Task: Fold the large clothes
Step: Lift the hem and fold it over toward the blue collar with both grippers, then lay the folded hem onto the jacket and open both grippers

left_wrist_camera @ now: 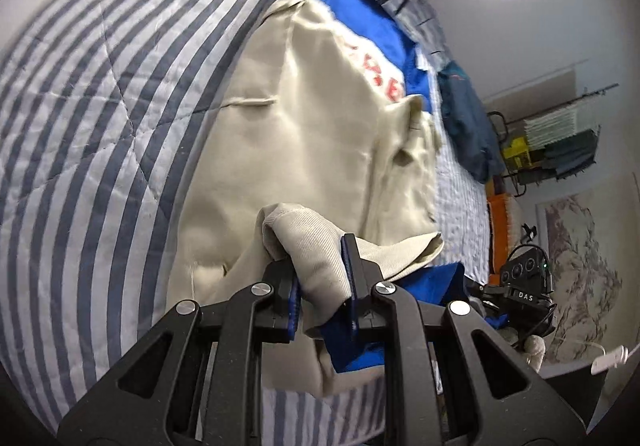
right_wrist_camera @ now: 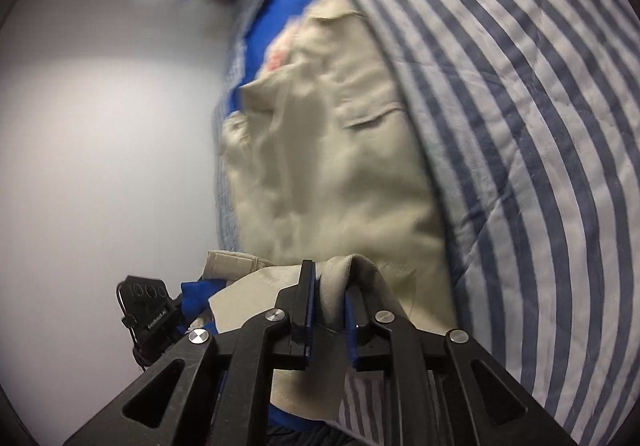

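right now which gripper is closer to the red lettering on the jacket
Too close to call. The left gripper and the right gripper both clamp the beige jacket's near edge, while the red lettering sits at the garment's far end.

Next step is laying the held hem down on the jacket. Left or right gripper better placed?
Neither clearly: left gripper and right gripper each clamp a fold of the beige jacket with blue lining. Likely both together.
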Available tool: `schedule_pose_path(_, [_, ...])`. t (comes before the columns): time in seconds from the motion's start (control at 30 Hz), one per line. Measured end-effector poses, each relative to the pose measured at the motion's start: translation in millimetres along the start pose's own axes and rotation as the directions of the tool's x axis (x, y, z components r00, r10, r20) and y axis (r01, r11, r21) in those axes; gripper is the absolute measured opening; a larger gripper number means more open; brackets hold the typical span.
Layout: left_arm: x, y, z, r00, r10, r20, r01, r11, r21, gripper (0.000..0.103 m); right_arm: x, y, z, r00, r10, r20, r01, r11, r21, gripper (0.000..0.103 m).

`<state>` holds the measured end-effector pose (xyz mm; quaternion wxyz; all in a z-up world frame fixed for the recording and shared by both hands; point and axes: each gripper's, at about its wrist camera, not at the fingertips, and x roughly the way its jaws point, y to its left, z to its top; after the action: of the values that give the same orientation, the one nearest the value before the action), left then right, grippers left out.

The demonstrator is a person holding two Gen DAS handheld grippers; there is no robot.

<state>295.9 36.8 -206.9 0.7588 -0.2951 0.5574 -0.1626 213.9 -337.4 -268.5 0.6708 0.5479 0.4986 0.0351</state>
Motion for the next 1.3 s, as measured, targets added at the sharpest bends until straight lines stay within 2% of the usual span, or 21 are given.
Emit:
schedule_pose_path(0.13, [18, 11, 7, 1.0, 0.015, -0.021, -0.015, 1.0, -0.022, 0.017, 2, -24, 11, 0.997, 0.078, -0.021, -0.075, 0.99, 0.122, 0.026])
schedule_pose_path(0.2, [20, 13, 10, 0.999, 0.009, -0.034, -0.01, 0.999, -0.04, 0.018, -6, -30, 14, 0.993, 0.116, -0.012, -0.112, 0.981, 0.157, 0.036])
schedule_pose_path(0.23, [20, 12, 12, 0.999, 0.006, -0.045, -0.008, 0.999, -0.044, 0.019, -14, -30, 15, 0.992, 0.128, -0.002, -0.126, 0.98, 0.155, 0.039])
schedule_pose_path(0.3, [17, 13, 14, 0.998, -0.012, -0.062, 0.009, 0.998, -0.056, 0.023, -29, -28, 14, 0.988, 0.151, 0.022, -0.152, 0.979, 0.136, 0.057])
schedule_pose_path(0.4, [3, 14, 22, 0.995, -0.084, -0.057, 0.079, 0.992, -0.094, 0.034, -63, -16, 12, 0.985, 0.159, 0.074, -0.159, 0.987, 0.0, 0.056])
schedule_pose_path(0.43, [-4, 13, 25, 0.993, -0.109, -0.047, 0.104, 0.99, -0.099, 0.038, -71, -12, 10, 0.986, 0.144, 0.085, -0.139, 0.989, -0.056, 0.055])
schedule_pose_path(0.47, [-11, 13, 25, 0.991, -0.125, -0.036, 0.121, 0.988, -0.097, 0.04, -77, -4, 7, 0.99, 0.099, 0.104, -0.085, 0.987, -0.136, 0.054])
schedule_pose_path(0.5, [-15, 13, 27, 0.991, -0.134, -0.026, 0.131, 0.987, -0.093, 0.046, -81, 4, 2, 0.991, 0.03, 0.131, 0.0, 0.974, -0.228, 0.054])
schedule_pose_path(0.53, [-21, 13, 28, 0.991, -0.136, -0.007, 0.135, 0.987, -0.085, 0.053, -81, 8, -1, 0.989, -0.01, 0.147, 0.051, 0.958, -0.28, 0.054])
schedule_pose_path(0.6, [-37, 15, 31, 0.991, -0.12, 0.051, 0.123, 0.99, -0.063, 0.062, -73, 13, -8, 0.989, -0.045, 0.144, 0.092, 0.935, -0.343, 0.054])
schedule_pose_path(0.67, [-47, 20, 33, 0.986, -0.152, 0.069, 0.157, 0.985, -0.071, 0.063, -60, 17, -14, 0.986, -0.089, 0.142, 0.14, 0.904, -0.403, 0.054])
schedule_pose_path(0.7, [-51, 23, 33, 0.984, -0.16, 0.076, 0.165, 0.984, -0.065, 0.063, -53, 20, -17, 0.982, -0.123, 0.144, 0.175, 0.876, -0.449, 0.054])
schedule_pose_path(0.8, [-53, 28, 28, 0.992, -0.091, 0.086, 0.091, 0.996, 0.007, 0.063, -38, 29, -22, 0.961, -0.203, 0.19, 0.275, 0.8, -0.533, 0.054])
schedule_pose_path(0.87, [-44, 35, 23, 0.997, -0.046, 0.057, 0.044, 0.999, 0.03, 0.063, -34, 30, -23, 0.954, -0.214, 0.208, 0.295, 0.789, -0.54, 0.056])
schedule_pose_path(0.97, [-26, 43, 13, 0.999, -0.034, -0.011, 0.035, 0.998, 0.045, 0.063, -38, 26, -20, 0.956, -0.196, 0.217, 0.283, 0.8, -0.529, 0.057])
schedule_pose_path(1.07, [-13, 41, 4, 0.999, -0.009, -0.045, 0.013, 0.996, 0.087, 0.063, -38, 26, -16, 0.958, -0.178, 0.224, 0.272, 0.808, -0.523, 0.056])
schedule_pose_path(1.17, [-4, 36, 0, 0.998, -0.017, -0.066, 0.025, 0.993, 0.111, 0.051, -29, 33, -14, 0.96, -0.162, 0.23, 0.262, 0.808, -0.527, 0.055])
schedule_pose_path(1.23, [0, 31, -3, 0.998, -0.003, -0.067, 0.012, 0.99, 0.139, 0.028, -12, 39, -12, 0.959, -0.177, 0.221, 0.271, 0.798, -0.539, 0.055])
schedule_pose_path(1.27, [3, 28, -5, 0.997, 0.012, -0.071, -0.001, 0.989, 0.148, 0.022, -8, 41, -13, 0.958, -0.195, 0.211, 0.281, 0.787, -0.549, 0.045])
schedule_pose_path(1.3, [3, 26, -8, 0.997, 0.022, -0.07, -0.011, 0.989, 0.149, 0.015, -2, 42, -14, 0.955, -0.216, 0.201, 0.293, 0.776, -0.559, 0.03])
